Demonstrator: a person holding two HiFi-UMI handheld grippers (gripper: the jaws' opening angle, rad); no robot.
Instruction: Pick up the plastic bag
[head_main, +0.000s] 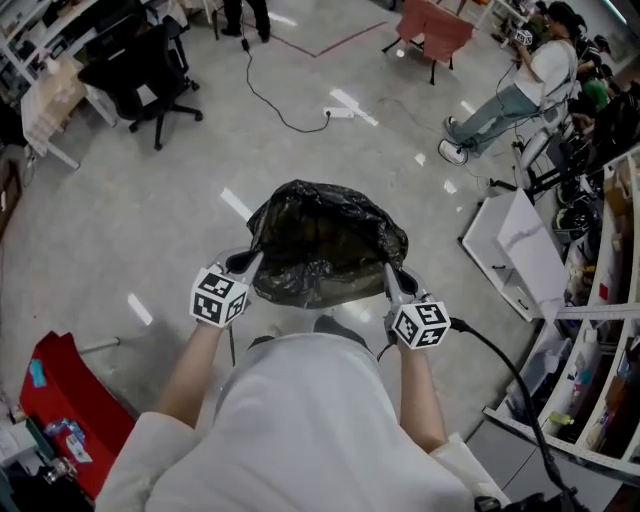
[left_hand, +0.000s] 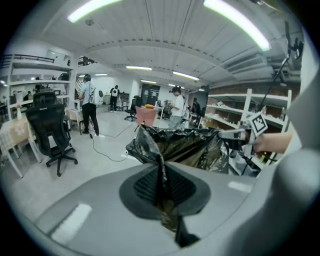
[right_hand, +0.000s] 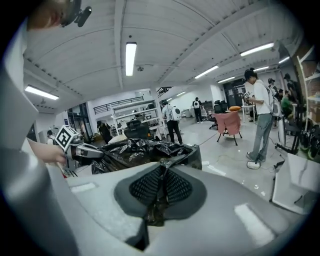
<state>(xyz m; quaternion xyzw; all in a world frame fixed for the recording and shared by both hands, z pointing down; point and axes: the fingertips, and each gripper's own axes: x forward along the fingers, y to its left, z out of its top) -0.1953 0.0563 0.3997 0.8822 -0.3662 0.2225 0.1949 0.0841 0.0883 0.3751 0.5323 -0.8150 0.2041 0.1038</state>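
Black bag (head_main: 325, 245) is hanging in the air over the floor (head_main: 200, 180), right in front of the person and between both grippers. Its long axis is running side to side from one gripper to the other, with the near rim pulled taut and the crumpled body bulging forward, away from the person. Whether the mouth is facing up can't be told. Left gripper (head_main: 245, 262) is pinching the bag's left edge: its jaws are fully closed with a fold of black film running between the pads. Right gripper (head_main: 395, 280) is doing the same on the right edge, jaws closed on a pinched strip of film. Both forearms are reaching forward, bare below white sleeves, elbows bent, hands about level with each other and grippers pointing ahead and slightly down. Each gripper is carrying a black-and-white marker cube (head_main: 218, 297). A cable (head_main: 500, 360) is trailing from the right gripper. An office chair (head_main: 140, 75) is standing well beyond the bag.
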